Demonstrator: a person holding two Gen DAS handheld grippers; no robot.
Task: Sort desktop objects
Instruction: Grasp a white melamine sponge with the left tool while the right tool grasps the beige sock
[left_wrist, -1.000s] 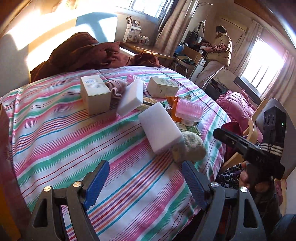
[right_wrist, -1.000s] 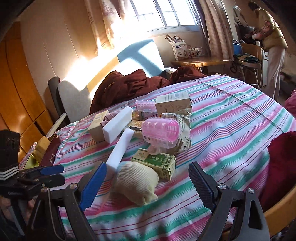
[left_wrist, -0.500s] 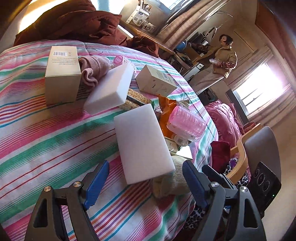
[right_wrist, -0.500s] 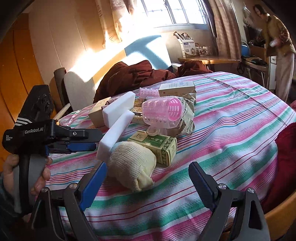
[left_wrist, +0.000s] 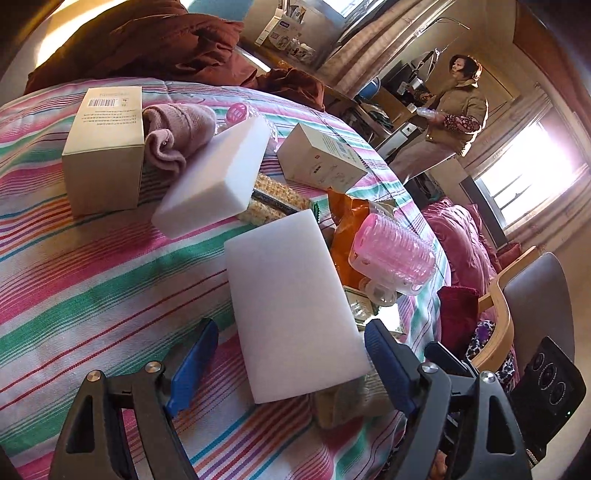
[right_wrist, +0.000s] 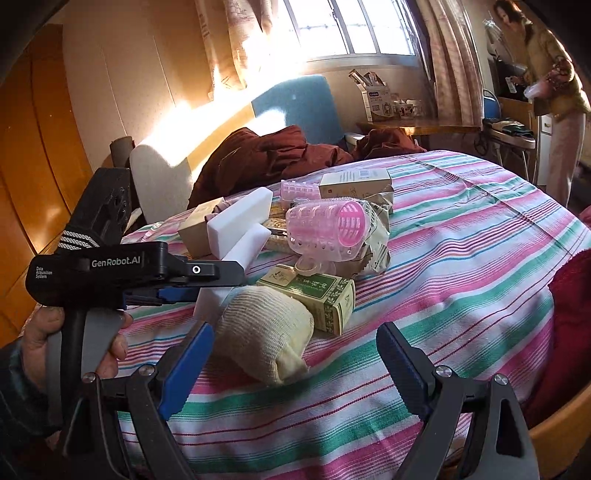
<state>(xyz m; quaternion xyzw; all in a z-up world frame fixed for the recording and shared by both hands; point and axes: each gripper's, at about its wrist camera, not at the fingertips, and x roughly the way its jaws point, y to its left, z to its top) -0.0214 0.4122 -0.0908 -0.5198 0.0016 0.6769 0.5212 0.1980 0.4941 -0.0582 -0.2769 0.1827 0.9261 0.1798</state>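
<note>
Left fingers (left_wrist: 290, 360): spread wide, straddling the near end of the white sponge (left_wrist: 291, 295), not clenched on it.
Right fingers (right_wrist: 295, 363): released, low before the cream sock (right_wrist: 264, 328).
Sponge: flat on the striped desk (left_wrist: 92, 280), propped on the sock.

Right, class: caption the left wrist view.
Left gripper, jaws open around a white sponge block on the striped tablecloth.
</note>
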